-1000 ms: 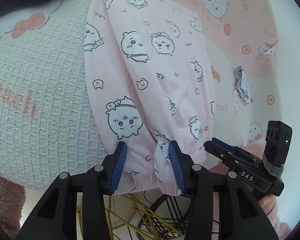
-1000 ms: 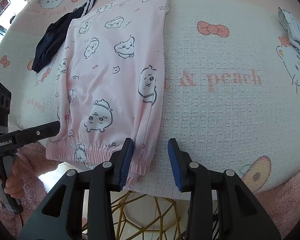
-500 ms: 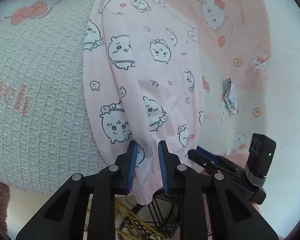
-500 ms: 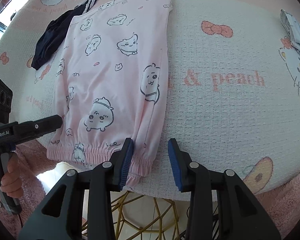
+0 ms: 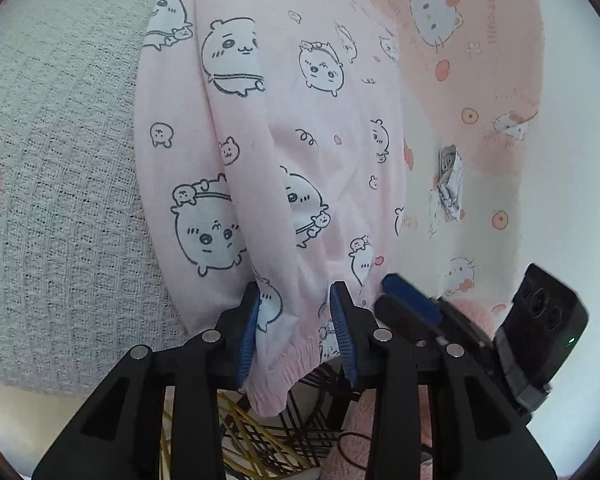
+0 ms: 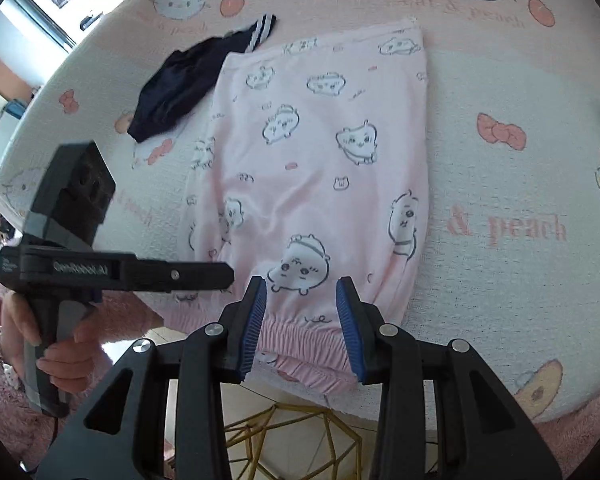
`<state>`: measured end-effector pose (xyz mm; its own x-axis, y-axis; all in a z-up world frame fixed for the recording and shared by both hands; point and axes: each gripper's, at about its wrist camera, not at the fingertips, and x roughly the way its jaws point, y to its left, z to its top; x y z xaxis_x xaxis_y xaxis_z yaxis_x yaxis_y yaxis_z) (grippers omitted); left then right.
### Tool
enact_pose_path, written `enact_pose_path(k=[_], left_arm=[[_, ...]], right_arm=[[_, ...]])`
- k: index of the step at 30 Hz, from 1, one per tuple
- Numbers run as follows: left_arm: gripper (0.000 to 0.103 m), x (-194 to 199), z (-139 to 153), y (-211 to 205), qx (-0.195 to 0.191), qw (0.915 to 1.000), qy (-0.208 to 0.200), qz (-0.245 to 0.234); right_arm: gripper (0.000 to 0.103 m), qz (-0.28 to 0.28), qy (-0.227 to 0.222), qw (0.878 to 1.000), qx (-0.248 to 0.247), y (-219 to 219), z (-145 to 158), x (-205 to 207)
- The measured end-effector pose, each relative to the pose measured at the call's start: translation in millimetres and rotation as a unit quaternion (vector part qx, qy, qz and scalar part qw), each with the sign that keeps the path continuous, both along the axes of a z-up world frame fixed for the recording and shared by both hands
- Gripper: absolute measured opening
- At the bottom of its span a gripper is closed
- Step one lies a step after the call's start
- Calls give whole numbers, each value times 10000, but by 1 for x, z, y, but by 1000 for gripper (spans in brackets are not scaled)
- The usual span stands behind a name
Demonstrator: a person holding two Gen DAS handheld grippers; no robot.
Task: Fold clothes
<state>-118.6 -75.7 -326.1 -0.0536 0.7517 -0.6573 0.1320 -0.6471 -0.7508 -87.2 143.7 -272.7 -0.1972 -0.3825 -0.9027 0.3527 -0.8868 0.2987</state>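
Pink trousers with a cartoon print lie flat on a waffle blanket, their elastic cuffs hanging over the near edge. My left gripper straddles one cuff fold; its jaws are opening, and the fabric between them is slack rather than pinched. From the right wrist, the trousers run away from me. My right gripper stands open over the gathered cuff, which lies under and between its fingers. The left gripper shows side-on just to the left, and the right gripper appears beside the left one.
A dark navy garment with white stripes lies at the trousers' far left corner. A small folded grey-white cloth sits off to the right. A gold wire frame stands below the blanket edge. A hand in a fluffy pink sleeve holds the left gripper.
The left jaws pinched a cuff fold half a second ago and have spread apart again. The right gripper has shifted left, from the bare blanket edge to over the cuff.
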Motion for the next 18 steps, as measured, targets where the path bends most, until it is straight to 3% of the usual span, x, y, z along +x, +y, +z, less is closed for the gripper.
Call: enact_pose_path(k=[4,5,6,8,15,18], left_arm=[[30,-1,4,0,289,9994,133,103],[11,-1,7,2,181,9996,210,89],[5,0,9,3,-33,9996,274,85],[5,2,13,1,-389,9986,347,114],[5,12,26,-42,-860,9938,355,602],[5,18,25,-48,-1423,9879,311,525]], right_arm=[[37,-10,-184,9996,230,11,-21,5],[37,-8,-196,9995,234,11,-20,5],[37,-5,-208,9995,238,12,-19,5],[37,-36,-231,9995,194,14,-19,5],[34,-128,-307,9994,92,23,-25,-3],[34,-213,-372,9991,-34,26,-23,-6]])
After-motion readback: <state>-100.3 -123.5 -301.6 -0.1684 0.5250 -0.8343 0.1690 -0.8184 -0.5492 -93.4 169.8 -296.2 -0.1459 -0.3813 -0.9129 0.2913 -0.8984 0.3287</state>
